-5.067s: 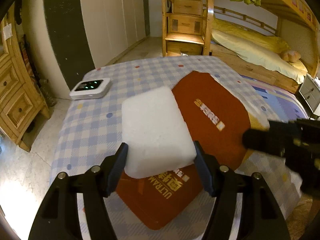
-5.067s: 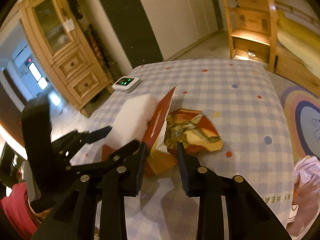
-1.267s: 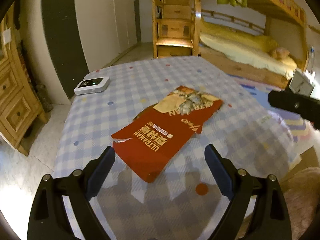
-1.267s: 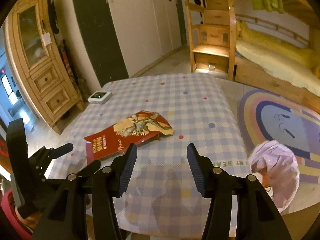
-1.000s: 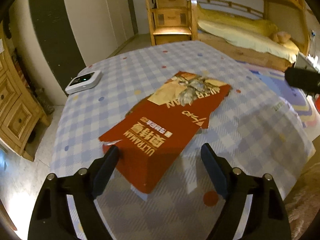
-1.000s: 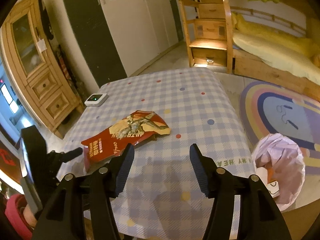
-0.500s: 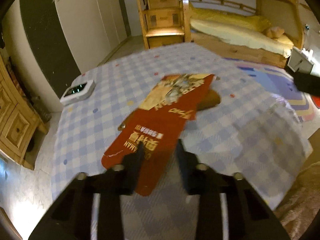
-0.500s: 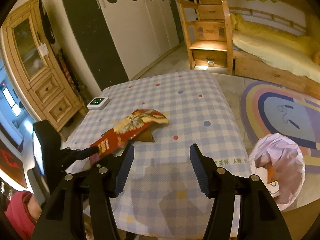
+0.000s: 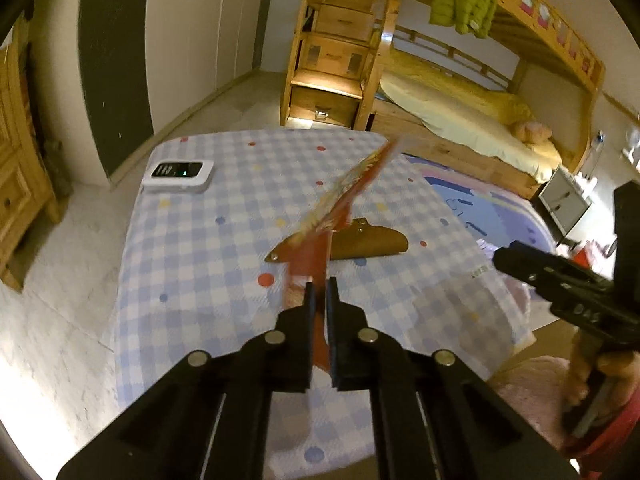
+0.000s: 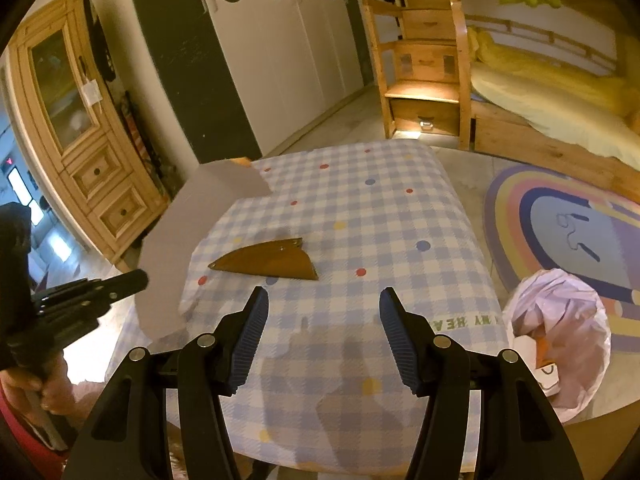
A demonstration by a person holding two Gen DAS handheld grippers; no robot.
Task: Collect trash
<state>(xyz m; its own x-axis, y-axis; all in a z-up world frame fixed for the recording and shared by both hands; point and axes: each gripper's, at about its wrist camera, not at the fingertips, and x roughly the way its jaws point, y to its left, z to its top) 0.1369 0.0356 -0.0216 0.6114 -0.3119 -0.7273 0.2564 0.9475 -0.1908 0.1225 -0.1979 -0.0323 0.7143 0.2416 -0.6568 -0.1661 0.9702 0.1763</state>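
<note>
My left gripper (image 9: pixel 319 292) is shut on the near edge of a flat red package (image 9: pixel 340 204). The package hangs above the checked tablecloth (image 9: pixel 224 248), turned edge-on and tilted away from me. In the right wrist view its grey back (image 10: pixel 180 248) shows at the left, held by the left gripper (image 10: pixel 134 280). A brown triangular piece (image 10: pixel 268 264) lies flat on the cloth, seen under the lifted package (image 9: pixel 368 242). My right gripper (image 10: pixel 322 312) stands open over the table's near edge with nothing between its fingers. It also shows at the right edge of the left wrist view (image 9: pixel 504 258).
A bin lined with a pale pink bag (image 10: pixel 560 332) stands on the floor right of the table, with some trash in it. A white device with a green light (image 9: pixel 178 172) sits at the table's far left corner. A bunk bed, cupboards and a rainbow rug surround the table.
The left gripper closed on the red package and lifted it off the cloth, turning it on edge. That uncovered the brown piece. The right gripper stayed still and open.
</note>
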